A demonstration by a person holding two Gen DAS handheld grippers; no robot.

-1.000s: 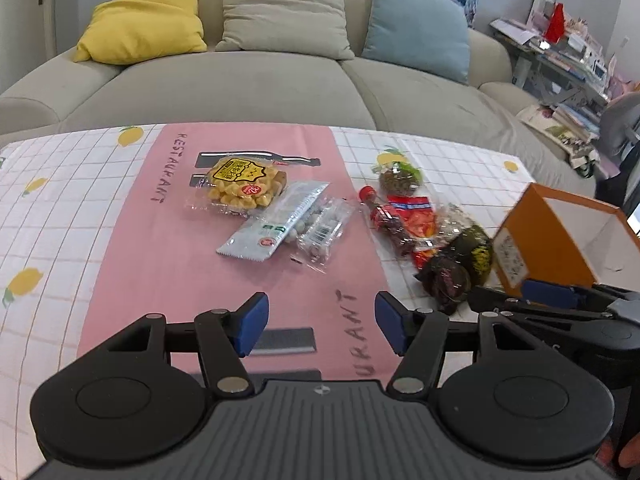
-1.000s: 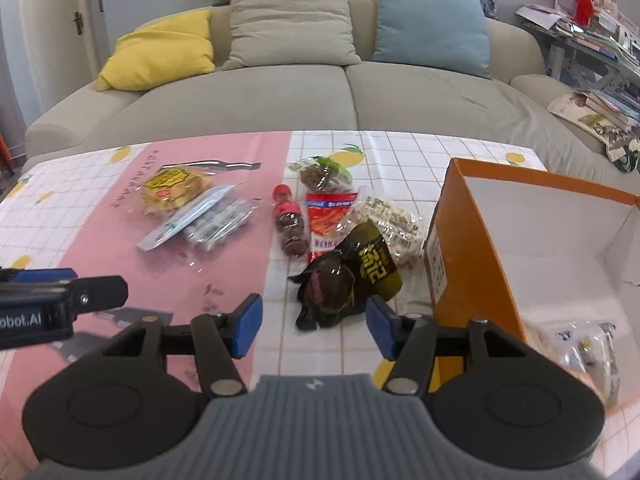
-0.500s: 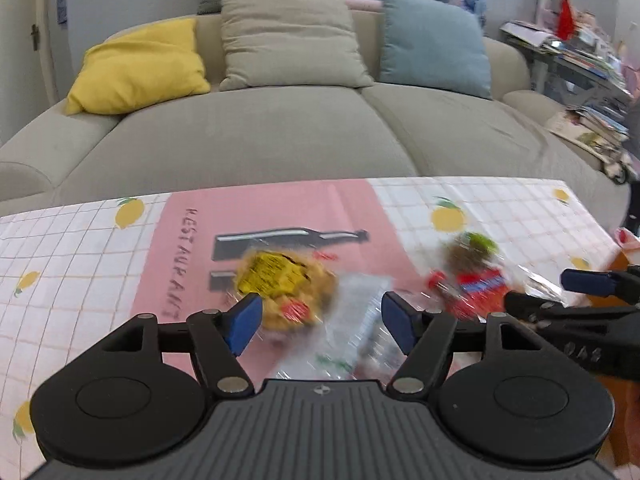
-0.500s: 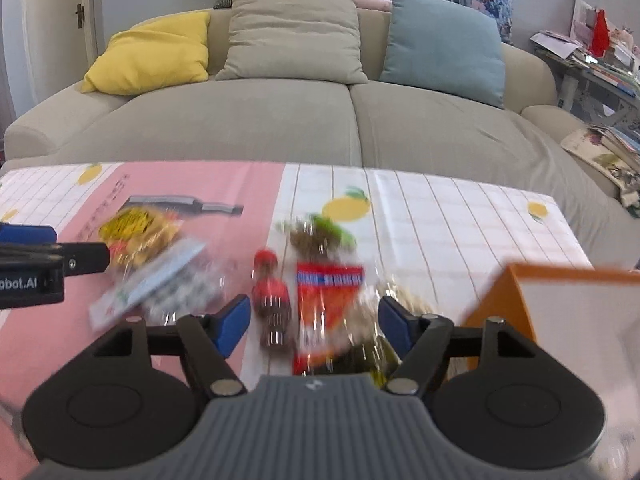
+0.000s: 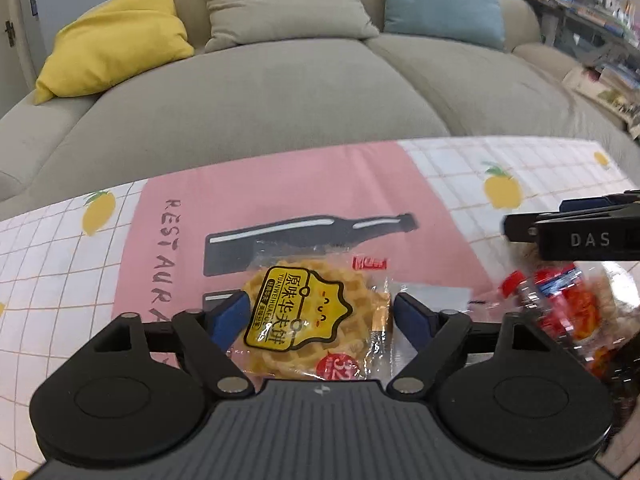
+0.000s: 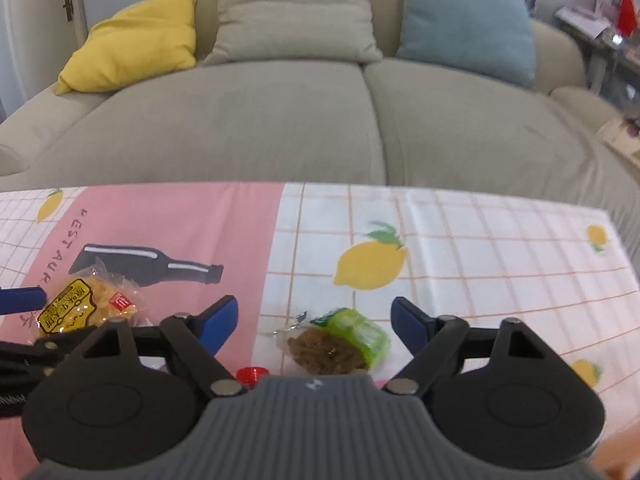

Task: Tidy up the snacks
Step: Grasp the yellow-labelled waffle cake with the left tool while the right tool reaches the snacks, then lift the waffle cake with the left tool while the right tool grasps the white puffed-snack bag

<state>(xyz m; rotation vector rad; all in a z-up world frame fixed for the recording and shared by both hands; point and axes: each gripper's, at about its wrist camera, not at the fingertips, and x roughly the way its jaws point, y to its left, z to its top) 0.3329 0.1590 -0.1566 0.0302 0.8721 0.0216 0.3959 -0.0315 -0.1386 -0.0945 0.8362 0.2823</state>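
Observation:
My left gripper [image 5: 320, 314] is open, its blue fingertips on either side of a yellow waffle-biscuit pack [image 5: 308, 316] lying on the pink cloth; it also shows in the right wrist view [image 6: 80, 306]. My right gripper [image 6: 314, 320] is open, its fingertips astride a small pack with a green end and brown filling [image 6: 340, 344]. It shows from the side in the left wrist view [image 5: 576, 232]. A red-capped small bottle [image 5: 516, 288] and a red snack bag [image 5: 576, 308] lie right of the biscuit.
The table wears a pink and white chequered lemon-print cloth [image 6: 460, 248]. A grey sofa [image 6: 280, 120] with yellow, beige and blue cushions stands right behind the far table edge. A cluttered shelf [image 5: 592, 12] is at the far right.
Both grippers have moved forward and down over the table. The biscuit pack now lies between my left fingertips, the green pack between my right ones. The orange box has left both views.

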